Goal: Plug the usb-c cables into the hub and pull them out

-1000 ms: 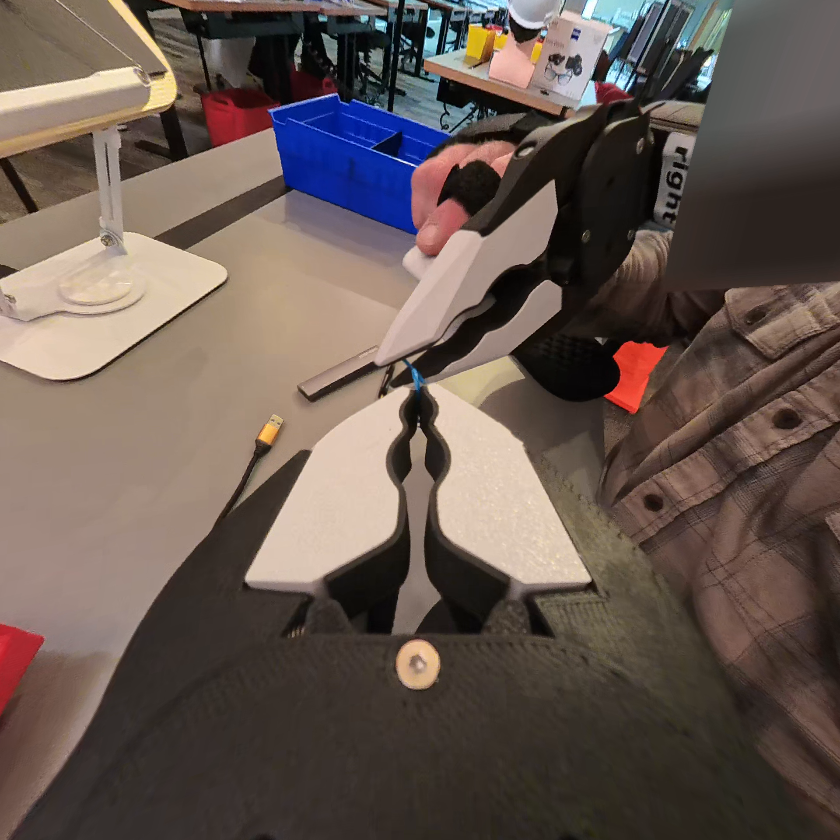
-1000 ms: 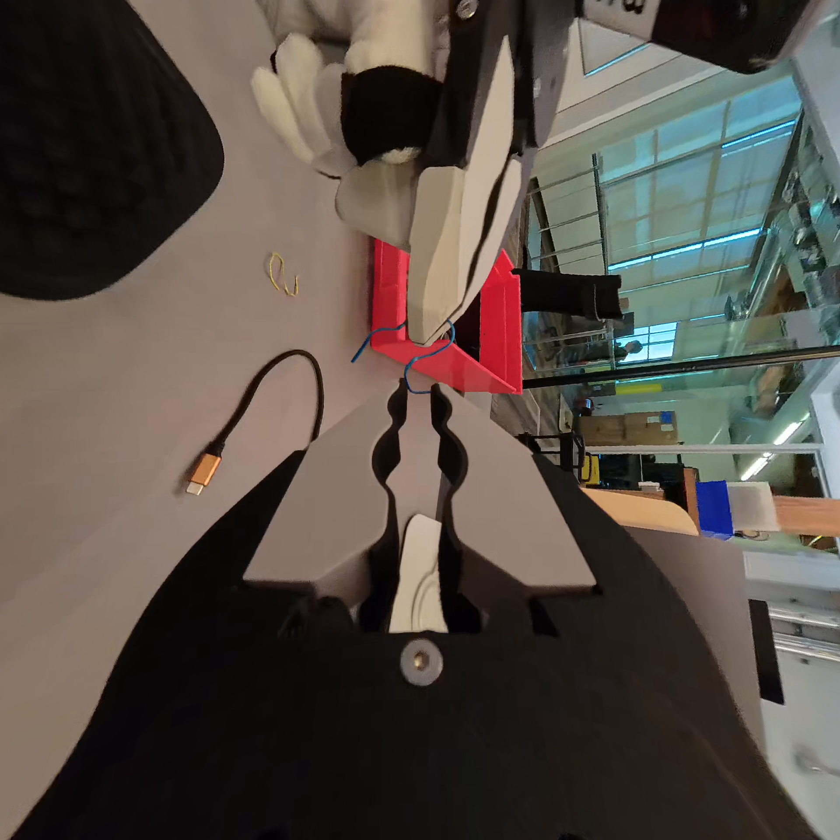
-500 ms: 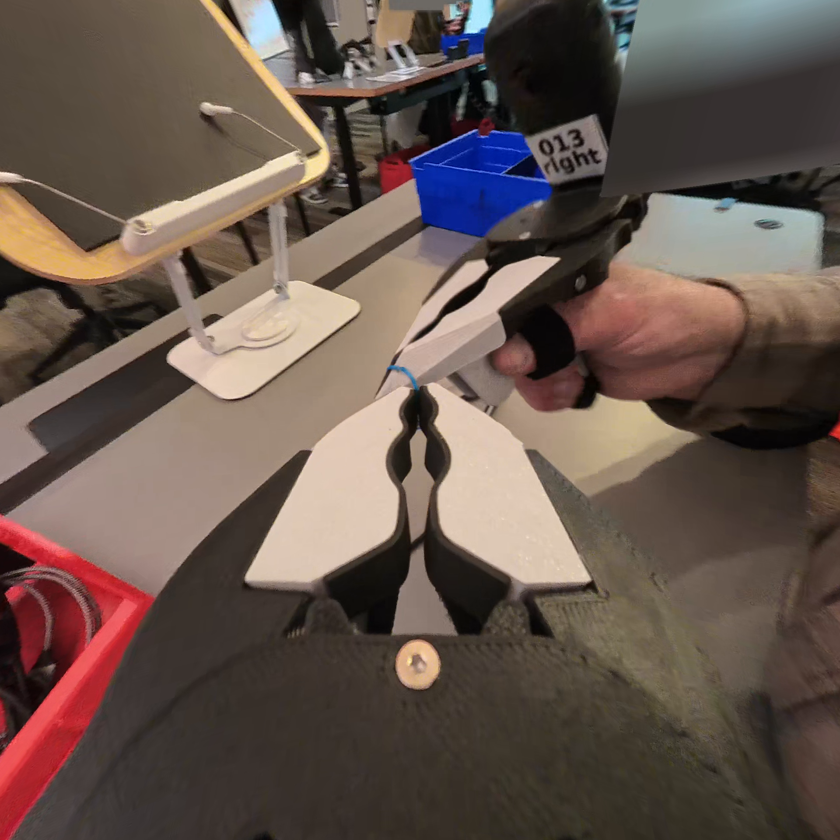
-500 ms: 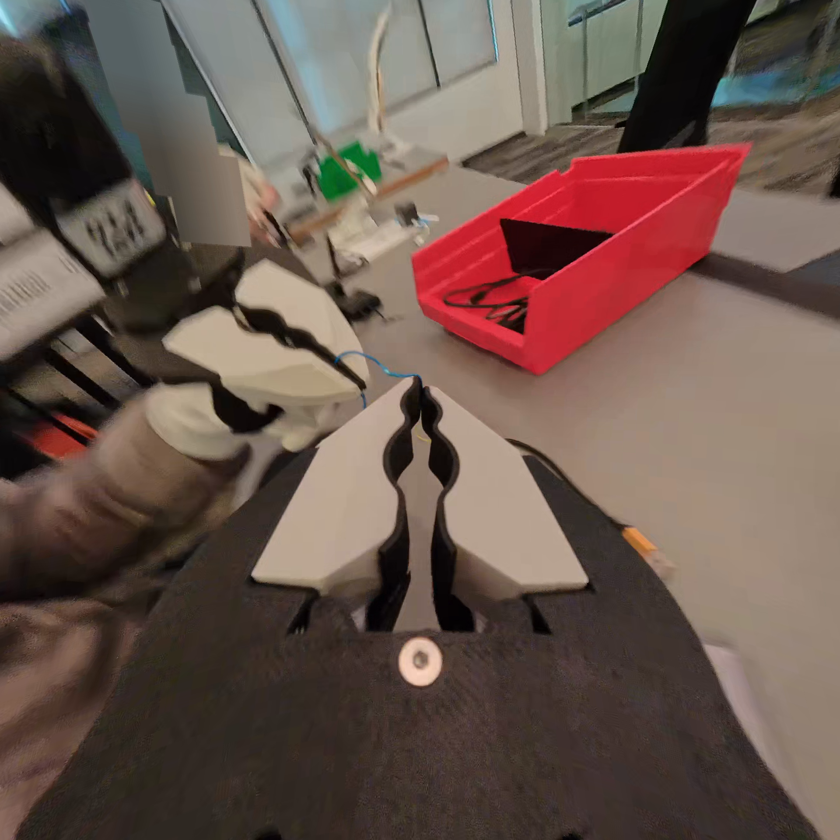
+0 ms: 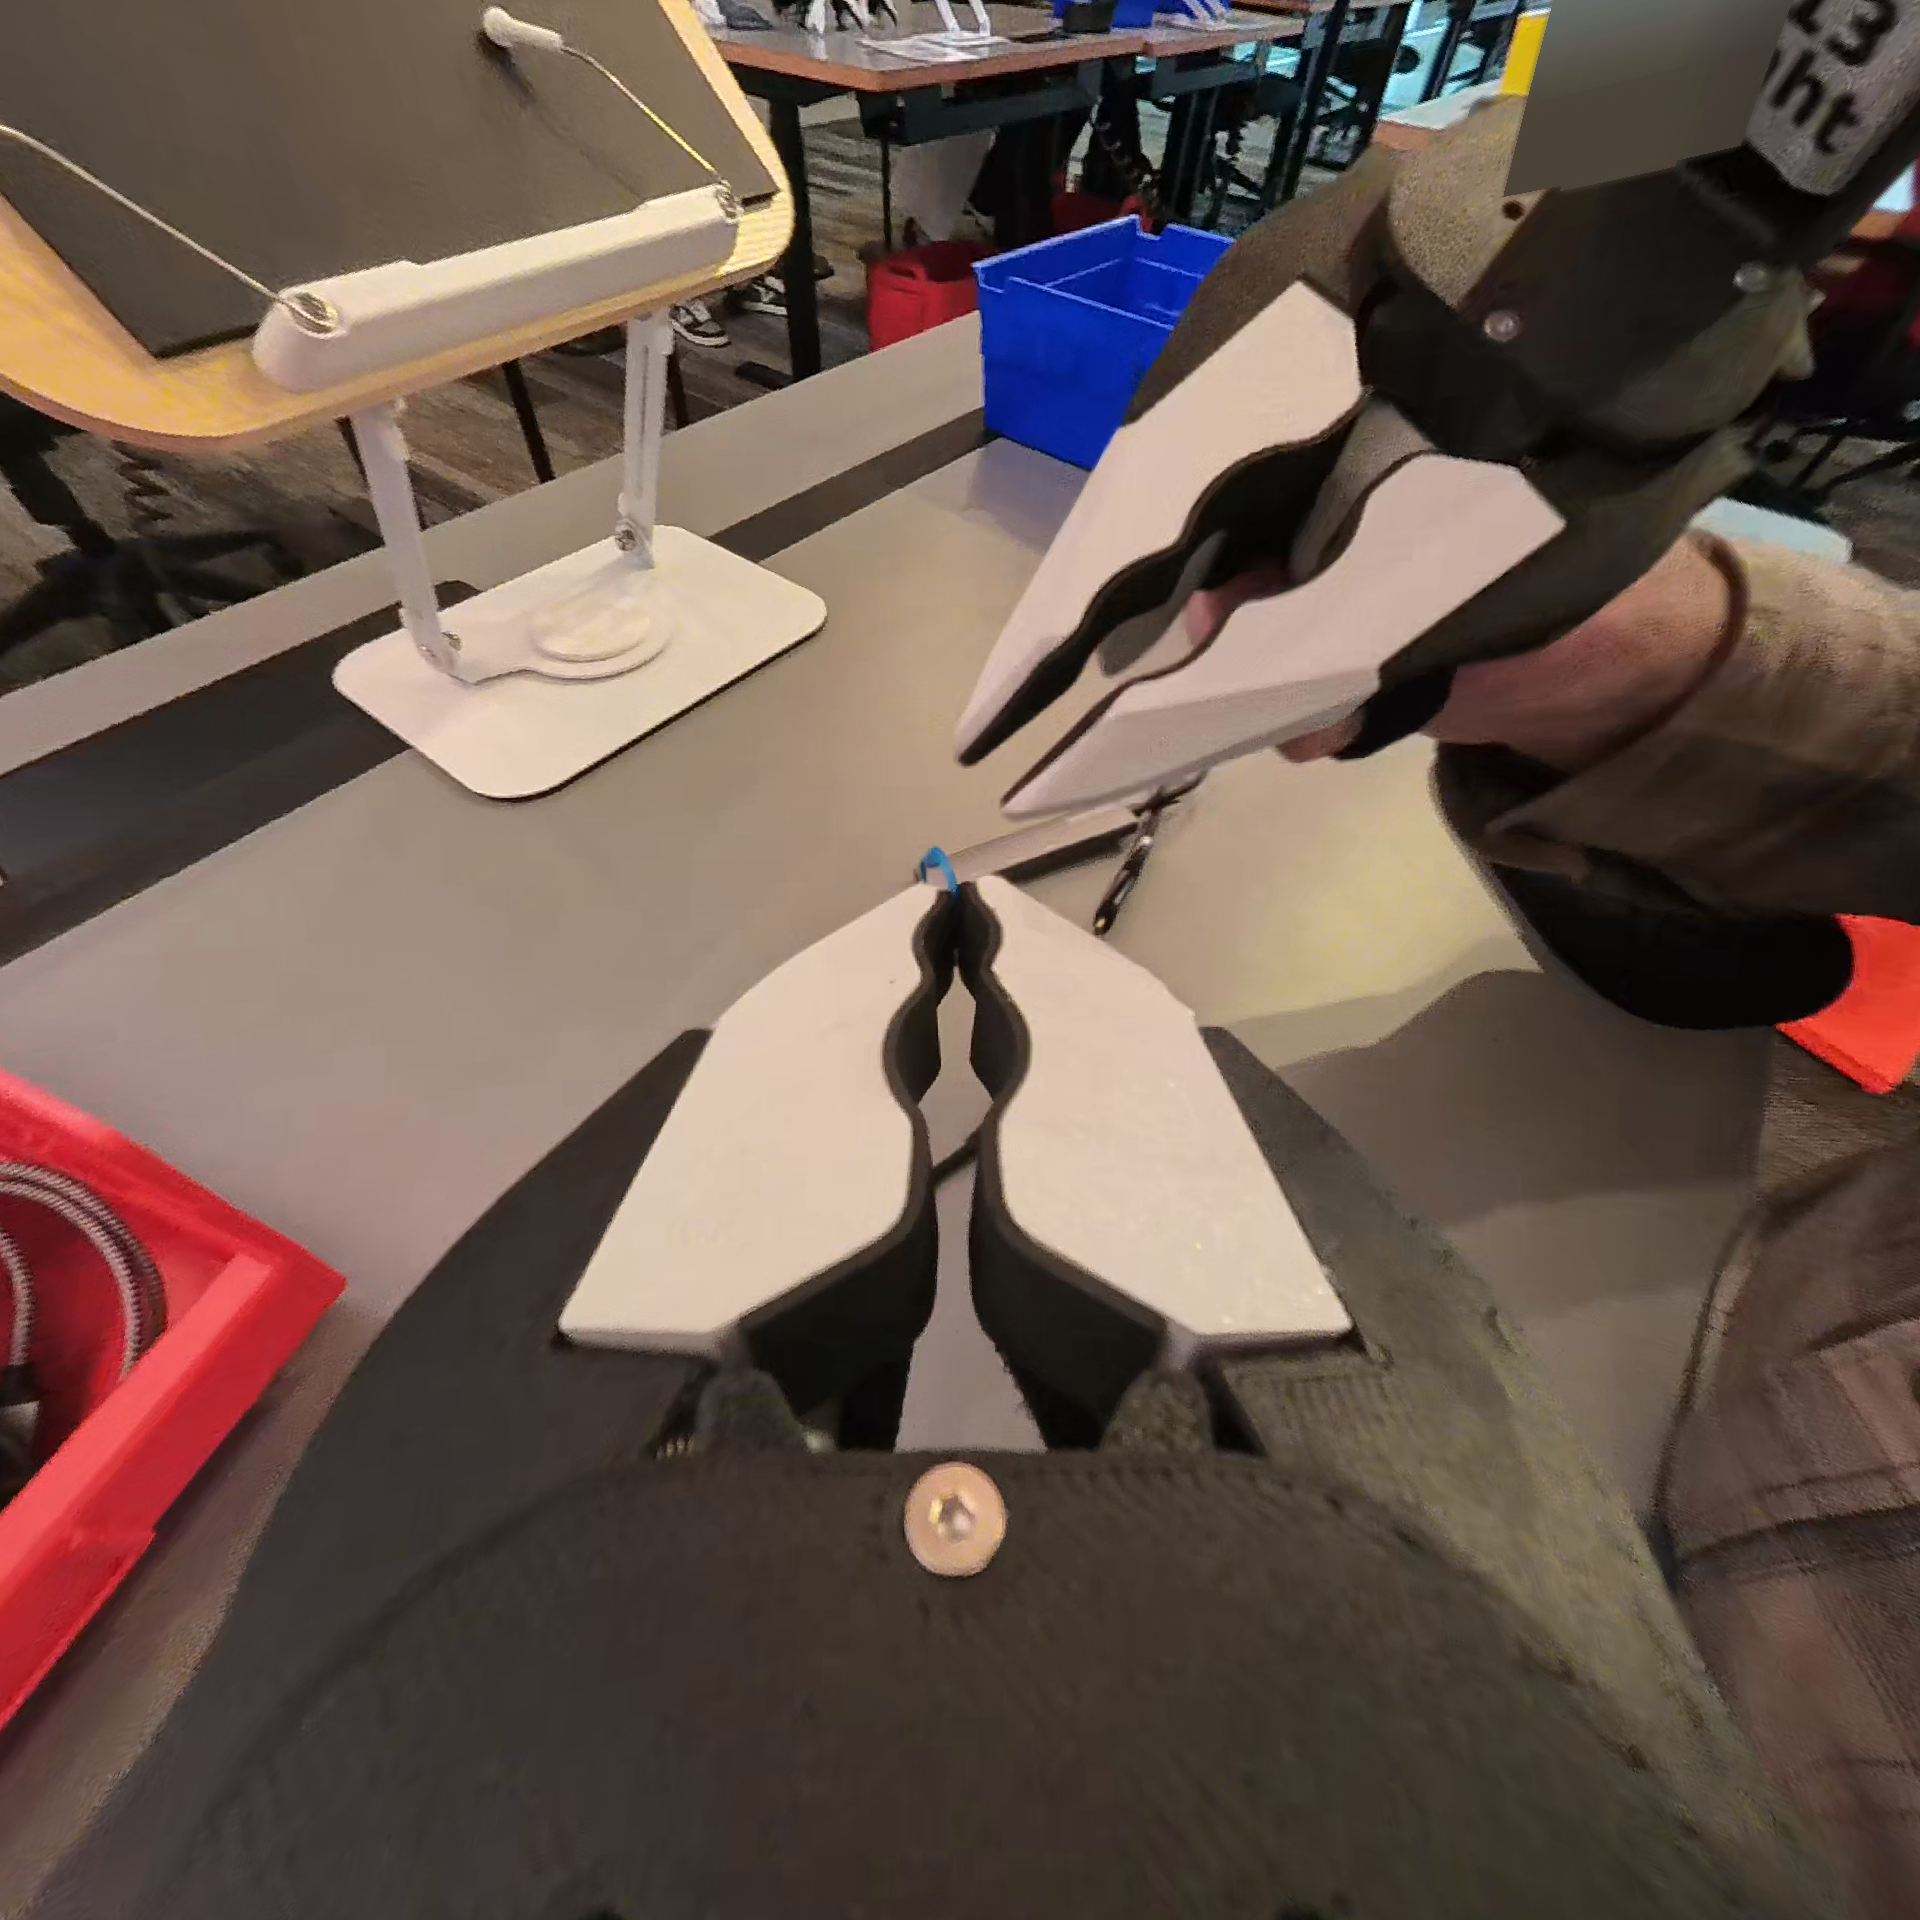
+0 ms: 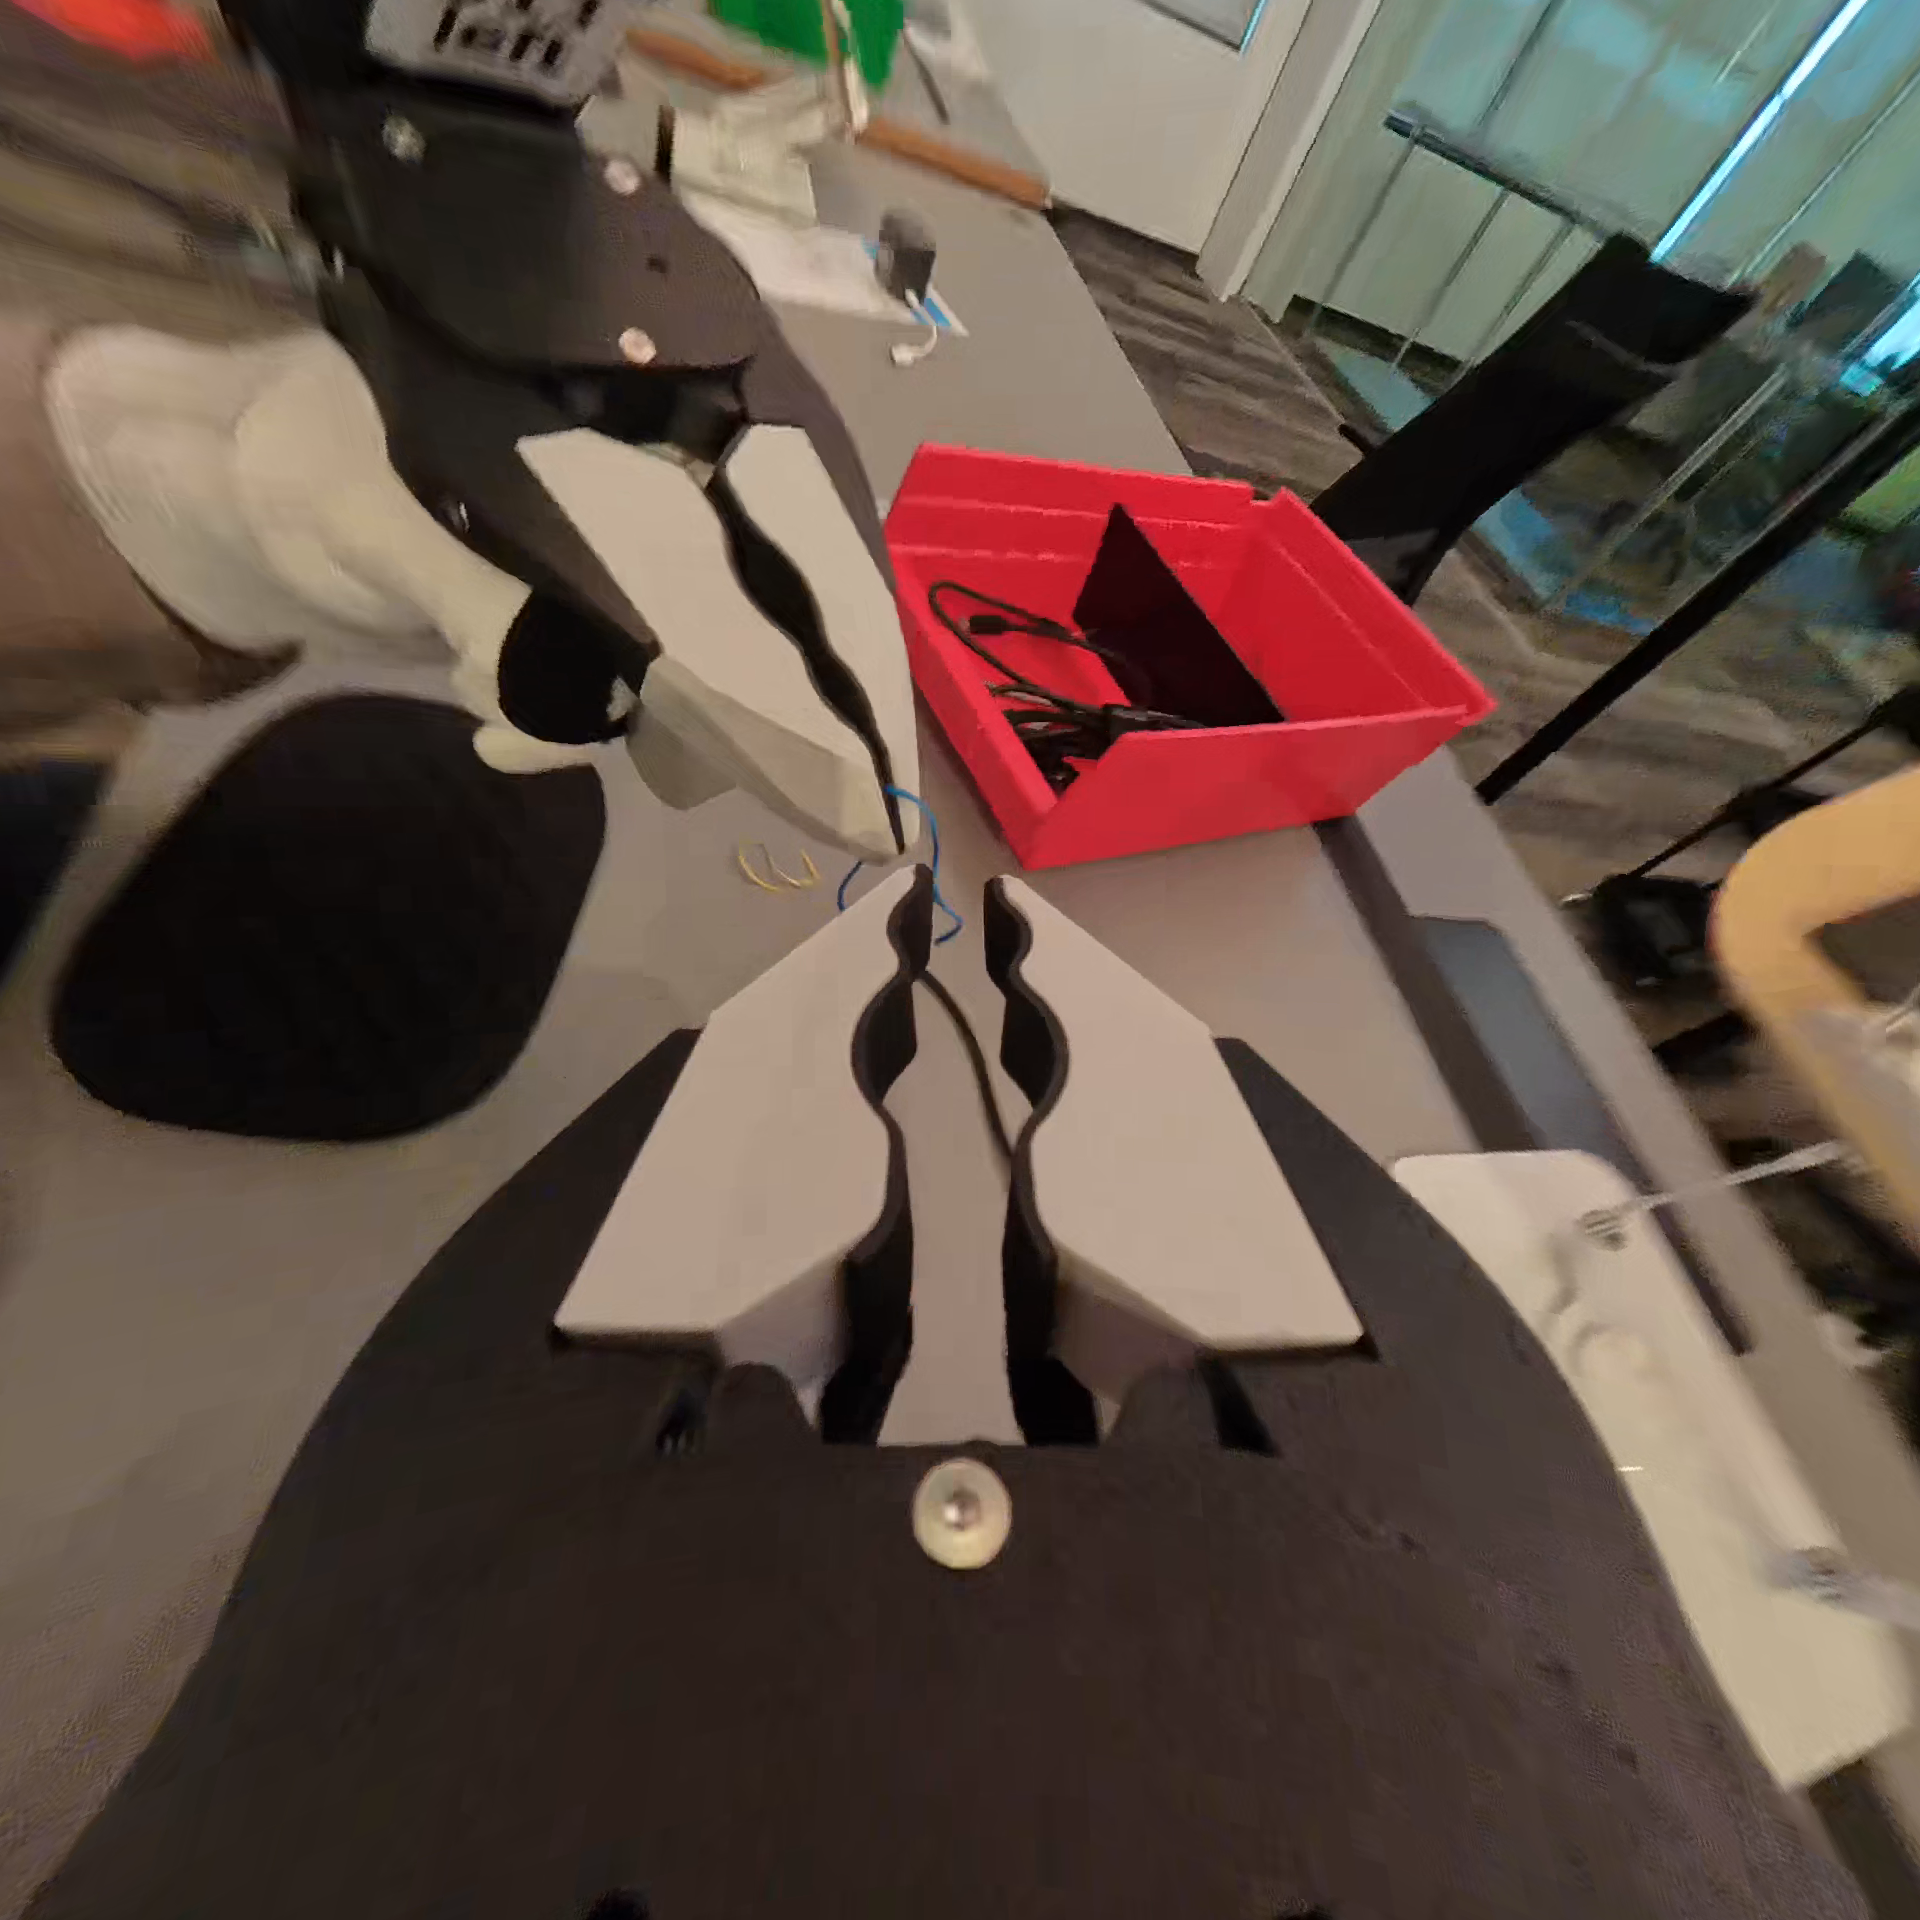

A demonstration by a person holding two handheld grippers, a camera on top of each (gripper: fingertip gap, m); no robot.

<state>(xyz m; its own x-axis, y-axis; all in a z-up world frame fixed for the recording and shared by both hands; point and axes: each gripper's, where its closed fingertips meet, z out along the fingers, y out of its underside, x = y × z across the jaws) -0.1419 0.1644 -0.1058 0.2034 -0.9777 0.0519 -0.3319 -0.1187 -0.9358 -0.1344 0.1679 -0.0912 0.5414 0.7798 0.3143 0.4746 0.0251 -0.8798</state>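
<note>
Where both pinched the blue twist tie (image 5: 938, 864) before, right claw (image 6: 953, 894) has parted; left claw (image 5: 954, 896) stays clamped.

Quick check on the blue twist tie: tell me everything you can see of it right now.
The blue twist tie is a thin, bent blue wire, wavy and partly untwisted. The left gripper is shut on one end, a small blue loop poking out past its tips. The rest dangles toward the right gripper, whose jaws are open and not pinching it. It hangs above the grey table.
</note>
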